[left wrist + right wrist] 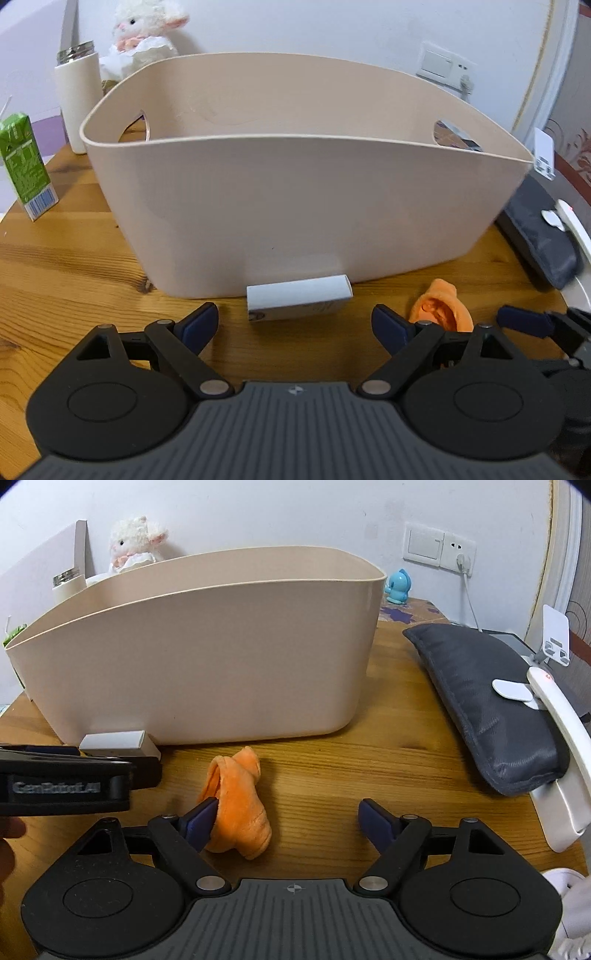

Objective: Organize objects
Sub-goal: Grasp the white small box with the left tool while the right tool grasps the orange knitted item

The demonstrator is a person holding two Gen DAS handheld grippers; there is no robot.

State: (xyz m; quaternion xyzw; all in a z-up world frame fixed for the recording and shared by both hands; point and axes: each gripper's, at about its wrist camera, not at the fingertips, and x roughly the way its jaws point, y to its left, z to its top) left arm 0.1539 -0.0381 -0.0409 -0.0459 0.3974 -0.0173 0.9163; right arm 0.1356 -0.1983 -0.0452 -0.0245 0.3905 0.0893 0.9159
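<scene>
A large beige plastic basket [295,206] stands on the wooden table; it also shows in the right wrist view [207,657]. A small white box [299,301] lies against its front wall, also seen in the right wrist view [118,746]. An orange plush toy [236,805] lies on the table in front of the basket; it also shows in the left wrist view [441,310]. My left gripper [295,325] is open, just short of the white box. My right gripper [288,819] is open, its left finger [201,818] touching the plush.
A green carton [27,166], a white bottle [77,99] and a white plush lamb [144,29] stand left and behind the basket. A dark grey pouch [487,701] with a white device [554,738] lies at the right. A blue figurine [397,587] stands by the wall.
</scene>
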